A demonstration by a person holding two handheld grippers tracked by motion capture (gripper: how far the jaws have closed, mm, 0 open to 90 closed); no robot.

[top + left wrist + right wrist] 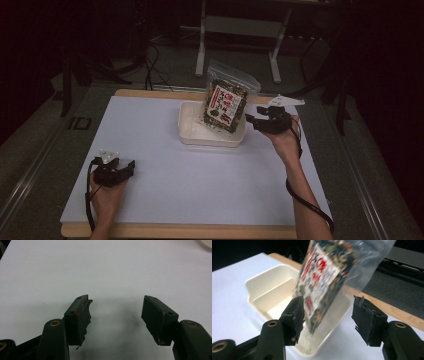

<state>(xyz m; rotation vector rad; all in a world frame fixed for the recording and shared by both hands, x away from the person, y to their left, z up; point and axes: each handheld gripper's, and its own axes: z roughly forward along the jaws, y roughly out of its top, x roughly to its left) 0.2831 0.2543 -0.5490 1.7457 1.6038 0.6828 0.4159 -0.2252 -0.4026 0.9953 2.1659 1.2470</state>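
A clear bag of dark snack mix with a red and white label (pixel 226 100) stands tilted in a shallow white tray (pixel 192 136) at the back middle of the table. My right gripper (pixel 251 120) is just right of the bag, open. In the right gripper view the bag (pixel 324 277) rises from the tray (pixel 262 285) between the jaws, close to the left one; the right gripper (pixel 329 320) has a wide gap on the other side. My left gripper (pixel 131 166) rests on the white sheet at the front left, open and holding nothing (pixel 116 317).
A white sheet (pixel 200 185) covers a wooden board whose edge (pixel 175 231) shows at the front and back. A metal desk frame (pixel 240 30) stands on the floor behind the table. The surroundings are dark.
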